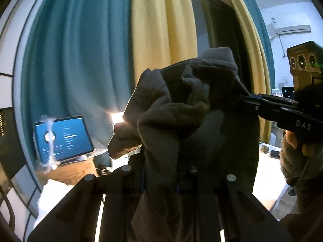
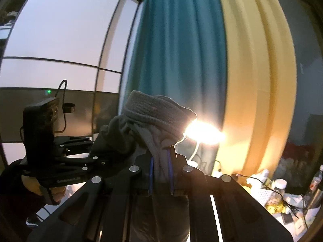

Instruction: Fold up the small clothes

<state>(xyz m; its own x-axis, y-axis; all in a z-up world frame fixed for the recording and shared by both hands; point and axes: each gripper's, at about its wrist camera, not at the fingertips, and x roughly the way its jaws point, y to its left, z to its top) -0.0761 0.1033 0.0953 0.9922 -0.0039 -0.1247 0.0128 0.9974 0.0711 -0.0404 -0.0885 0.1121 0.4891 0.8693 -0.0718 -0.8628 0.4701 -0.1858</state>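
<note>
A small grey knit garment (image 1: 181, 125) is held up in the air between both grippers, bunched and hanging down. My left gripper (image 1: 161, 173) is shut on its lower folds; the cloth hides the fingertips. My right gripper (image 2: 160, 169) is shut on the garment (image 2: 157, 121), pinched between the blue pads (image 2: 170, 171), with a ribbed cuff standing above. In the left wrist view the right gripper (image 1: 245, 97) comes in from the right and bites the garment's edge. In the right wrist view the left gripper (image 2: 94, 157) reaches into the cloth from the left.
Teal curtain (image 1: 70, 70) and yellow curtain (image 1: 161, 30) hang behind. A lit tablet (image 1: 62, 139) stands on a cardboard box at the left. A bright lamp (image 2: 203, 133) glares behind the garment. A cluttered table (image 2: 282, 193) with bottles and cables lies at the right.
</note>
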